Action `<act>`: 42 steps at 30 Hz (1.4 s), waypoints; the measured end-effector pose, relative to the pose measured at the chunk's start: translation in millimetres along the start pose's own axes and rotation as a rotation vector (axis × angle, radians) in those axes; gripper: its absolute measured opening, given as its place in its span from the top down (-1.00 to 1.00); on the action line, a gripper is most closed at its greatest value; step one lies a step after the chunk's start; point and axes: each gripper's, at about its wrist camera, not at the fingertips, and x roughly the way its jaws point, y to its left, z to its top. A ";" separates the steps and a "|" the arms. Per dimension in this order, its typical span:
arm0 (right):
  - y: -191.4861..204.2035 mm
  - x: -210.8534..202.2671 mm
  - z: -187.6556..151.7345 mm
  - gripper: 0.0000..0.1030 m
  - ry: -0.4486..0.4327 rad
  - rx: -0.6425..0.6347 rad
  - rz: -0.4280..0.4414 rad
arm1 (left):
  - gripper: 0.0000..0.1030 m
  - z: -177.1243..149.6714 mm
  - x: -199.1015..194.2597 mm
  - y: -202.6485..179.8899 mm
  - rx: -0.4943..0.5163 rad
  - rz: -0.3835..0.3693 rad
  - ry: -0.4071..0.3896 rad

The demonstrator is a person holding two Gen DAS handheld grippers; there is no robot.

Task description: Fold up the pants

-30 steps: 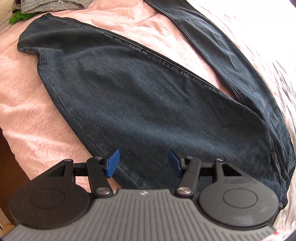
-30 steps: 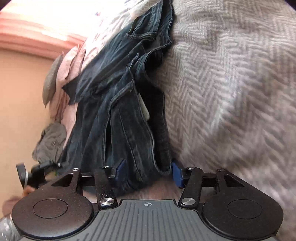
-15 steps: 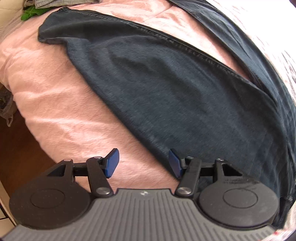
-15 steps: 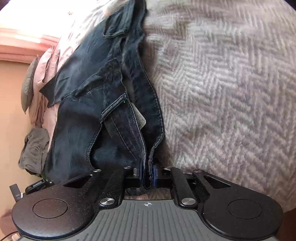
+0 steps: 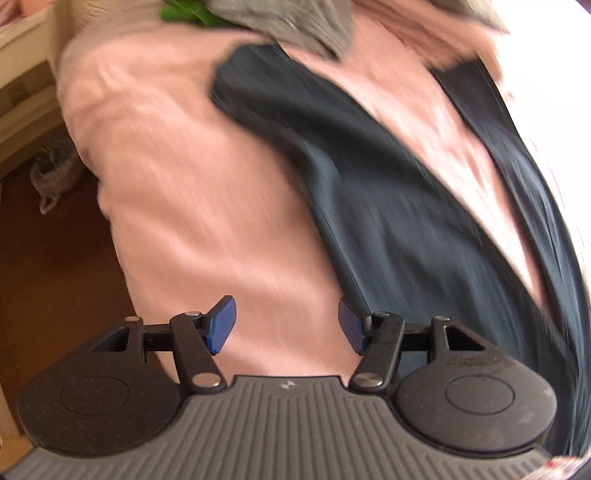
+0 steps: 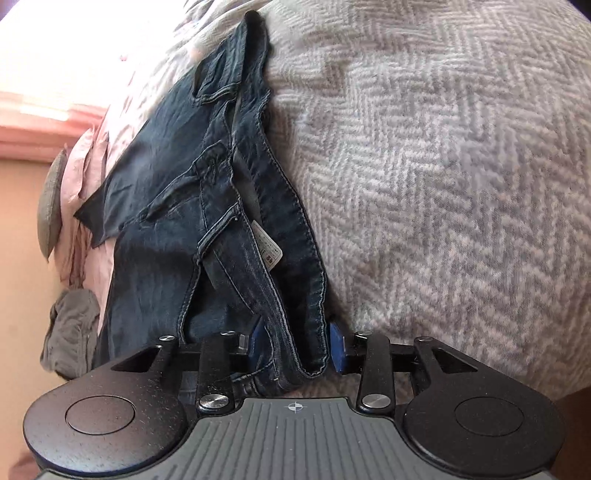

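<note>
Dark blue jeans (image 5: 388, 206) lie spread on a pink blanket (image 5: 192, 192), one leg running up-left and the other along the right edge. My left gripper (image 5: 286, 325) is open over bare pink blanket, just left of the nearer leg and holding nothing; this view is motion-blurred. In the right wrist view the jeans' top (image 6: 166, 221) lies rumpled, with a white label (image 6: 267, 245) showing inside the waistband (image 6: 295, 236). My right gripper (image 6: 297, 343) stands partly open, the waistband's corner lying between its blue fingers.
A grey herringbone blanket (image 6: 443, 184) covers the bed to the right of the jeans. A grey garment (image 5: 295, 22) and something green (image 5: 184, 11) lie at the far end. The bed's edge drops to a brown floor (image 5: 55, 258) with a pale basket (image 5: 51, 173).
My right gripper shut on the waistband half a second ago and has since widened again. My left gripper swung left off the jeans leg onto the pink blanket, staying open.
</note>
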 end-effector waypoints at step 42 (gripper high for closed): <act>84.1 25.4 -131.3 0.29 -0.524 0.330 -0.405 | 0.26 249.2 136.8 52.9 -0.068 -0.432 0.003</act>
